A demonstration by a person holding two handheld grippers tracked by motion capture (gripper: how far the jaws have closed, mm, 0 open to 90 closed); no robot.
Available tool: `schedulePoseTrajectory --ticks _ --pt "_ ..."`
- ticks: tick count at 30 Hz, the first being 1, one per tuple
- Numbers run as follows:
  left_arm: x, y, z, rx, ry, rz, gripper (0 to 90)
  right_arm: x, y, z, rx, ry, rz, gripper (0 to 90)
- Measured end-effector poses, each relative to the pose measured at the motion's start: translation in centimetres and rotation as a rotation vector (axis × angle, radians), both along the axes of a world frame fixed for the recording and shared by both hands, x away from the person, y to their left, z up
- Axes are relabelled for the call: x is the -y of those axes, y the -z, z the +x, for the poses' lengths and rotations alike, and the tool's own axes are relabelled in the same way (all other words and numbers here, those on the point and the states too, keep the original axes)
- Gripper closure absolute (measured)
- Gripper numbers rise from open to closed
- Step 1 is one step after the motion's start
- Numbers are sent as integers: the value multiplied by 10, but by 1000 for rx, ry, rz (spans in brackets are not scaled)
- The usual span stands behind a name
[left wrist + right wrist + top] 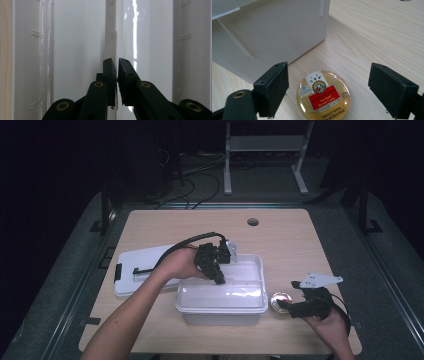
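While my left claw pinches the bin's wall, candy tin awaits.
My right claw stands spread astride the round tin, nearest hand.

A white lid (black latch at its end) lies on the wooden table.

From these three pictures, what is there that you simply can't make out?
- Whether the left tongs pinch the white box's thin wall: left gripper view, the closed jaws hide the contact.
- The candy tin's lower edge: right gripper view, cut off by the frame's bottom.
- The tin's small print: too small to read.
- The flat white lid's right part: high view, the forearm covers it.
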State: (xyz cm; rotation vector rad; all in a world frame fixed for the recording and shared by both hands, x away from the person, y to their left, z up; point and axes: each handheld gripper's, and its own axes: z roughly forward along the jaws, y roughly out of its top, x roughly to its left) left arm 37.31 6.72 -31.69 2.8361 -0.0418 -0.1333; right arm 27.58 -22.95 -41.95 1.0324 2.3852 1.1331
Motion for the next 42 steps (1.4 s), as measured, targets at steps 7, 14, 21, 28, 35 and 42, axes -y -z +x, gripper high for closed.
schedulePoseTrajectory --ticks 7,14,21,28,35,42 --pt "2 1 1 -8 0 6 883 0 0 0 0 -3 -2 161" --pt "2 1 1 -10 -12 10 891 0 0 0 3 -5 -2 161" --pt "2 1 1 -12 -20 10 893 0 0 0 3 -1 0 161" --pt "1 -2 0 -9 -22 3 894 1 0 1 2 1 4 161" --pt "-5 -12 -2 -3 -28 -31 893 2 0 1 4 3 5 161" --pt "-26 -46 -9 27 -45 -125 893 3 -1 0 2 11 3 161"
